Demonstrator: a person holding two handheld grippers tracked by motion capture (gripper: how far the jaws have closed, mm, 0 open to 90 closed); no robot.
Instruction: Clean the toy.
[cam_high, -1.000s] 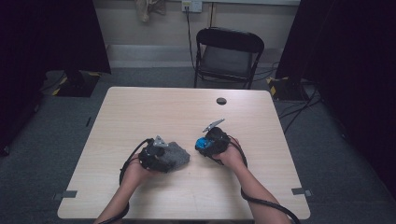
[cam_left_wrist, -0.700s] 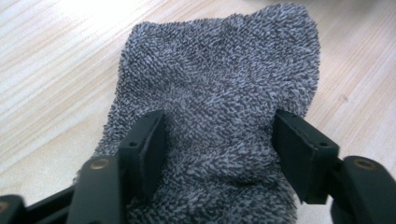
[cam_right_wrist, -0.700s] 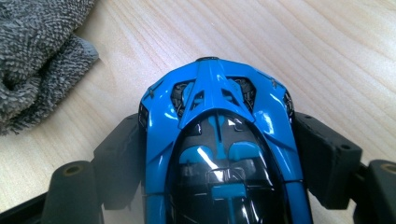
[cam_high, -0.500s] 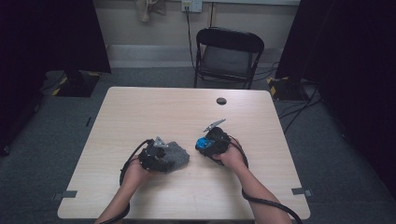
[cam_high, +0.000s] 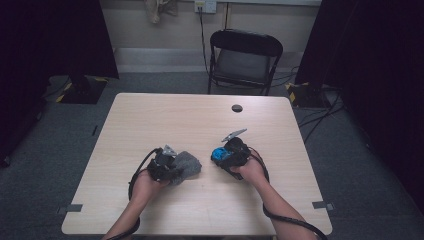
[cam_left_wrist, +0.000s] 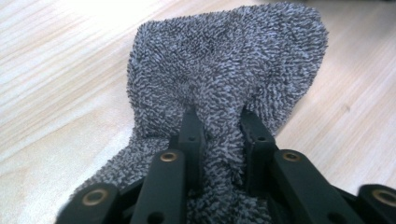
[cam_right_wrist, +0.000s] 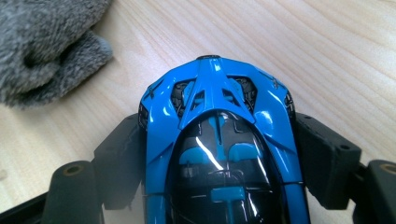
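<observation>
1. The left gripper (cam_left_wrist: 218, 140) had just been closing its jaws, and they pinched a fold of the grey cloth (cam_left_wrist: 224, 70), which lay on the table (cam_high: 150, 120) at near left of centre.
2. The cloth (cam_high: 187, 162) spread rightward from the gripper (cam_high: 165, 167).
3. The right gripper (cam_right_wrist: 217, 154) clamped the blue toy car (cam_right_wrist: 215, 121) by its sides, just right of the cloth, at near centre-right (cam_high: 220, 154).

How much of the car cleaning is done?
Done: the left hand-held gripper has just closed on the grey towel, and the right hand-held gripper clamps the blue toy car. Left: towel and car lie apart, so wiping likely hasn't begun.
</observation>
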